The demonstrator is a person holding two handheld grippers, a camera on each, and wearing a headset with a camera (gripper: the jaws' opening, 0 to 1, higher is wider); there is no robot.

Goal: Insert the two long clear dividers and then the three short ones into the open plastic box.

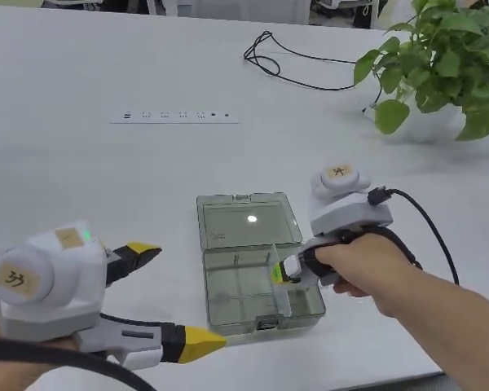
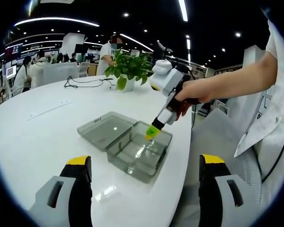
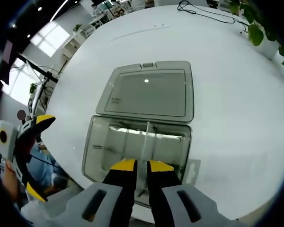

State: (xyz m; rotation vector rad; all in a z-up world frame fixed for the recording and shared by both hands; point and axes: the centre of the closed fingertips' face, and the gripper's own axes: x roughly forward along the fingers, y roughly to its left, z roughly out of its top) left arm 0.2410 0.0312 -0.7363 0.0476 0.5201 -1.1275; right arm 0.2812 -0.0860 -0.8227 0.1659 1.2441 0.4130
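Head view: right tool (image 1: 279, 273) pinches a divider (image 1: 282, 300) in the box (image 1: 228, 226); left tool (image 1: 183, 295) gapes; plant (image 1: 440, 57), cable (image 1: 310, 55) behind.

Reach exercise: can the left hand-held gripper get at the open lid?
Likely yes: the left hand-held gripper is open with bare table up to the lid; the right hand-held gripper holds a divider at the tray.

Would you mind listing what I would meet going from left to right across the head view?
Left hand-held gripper, open → open plastic box → right hand-held gripper, shut on a clear divider → potted plant.
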